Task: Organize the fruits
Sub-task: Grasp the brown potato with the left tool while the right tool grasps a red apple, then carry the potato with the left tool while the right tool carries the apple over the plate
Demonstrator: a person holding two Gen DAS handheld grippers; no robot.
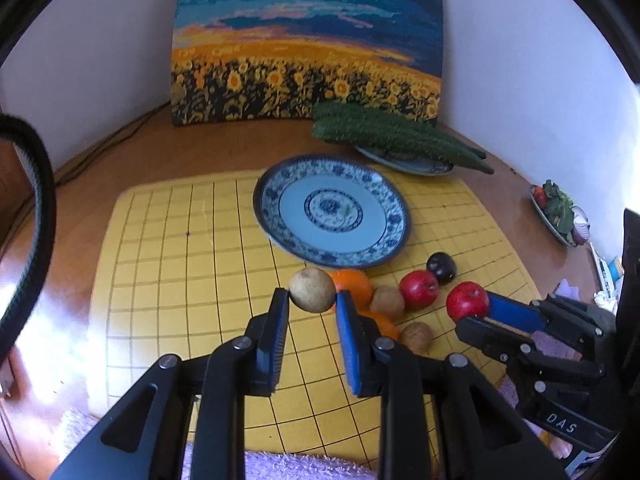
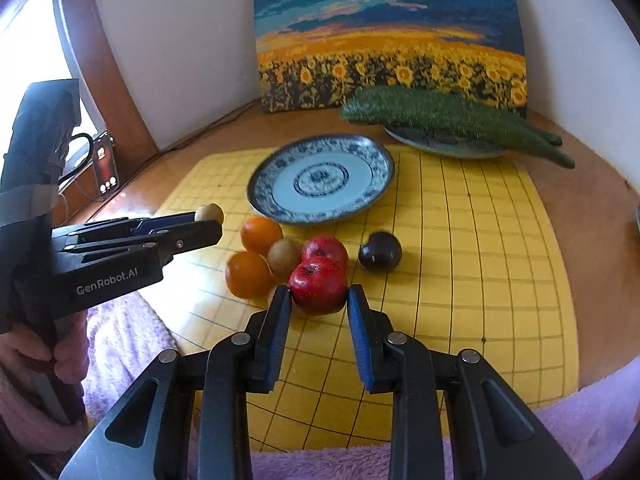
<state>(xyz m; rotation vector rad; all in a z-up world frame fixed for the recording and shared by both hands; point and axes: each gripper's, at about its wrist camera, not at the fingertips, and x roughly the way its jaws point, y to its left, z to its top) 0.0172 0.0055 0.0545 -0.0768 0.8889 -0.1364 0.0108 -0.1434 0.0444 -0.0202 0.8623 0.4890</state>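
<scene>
Left gripper [image 1: 312, 295]: fingers clamped on a tan fruit [image 1: 312, 289], held clear of the mat, just short of the plate's near rim.
Tan fruit grip: only the fingertips bite, at its widest part; a round, smooth fruit could roll out if the hand tilts or jolts.
Plate [image 1: 280, 184]: blue-and-white, empty, on the yellow grid mat [image 1: 160, 248]; the likely place for the fruit.
Pile on mat: two oranges [image 2: 261, 235], a brown fruit [image 2: 283, 257], a second apple [image 2: 326, 248], packed touching one another; a dark plum [image 2: 380, 251] a little apart to the right.
Right gripper [image 2: 319, 295]: fingers closed on a red apple [image 2: 319, 290], directly above the pile.
Apple risk: if it slips it lands on the pile and scatters it; round fruit could roll off the mat.
Crossing risk: both grippers are near each other and head for one plate, so they could knock together or bump fruit loose.
Plate risk: fruit dropped from a height may bounce or roll over the shallow rim.
Far right: cucumbers [image 1: 392, 136] on a second plate [image 1: 416, 166], well clear.
</scene>
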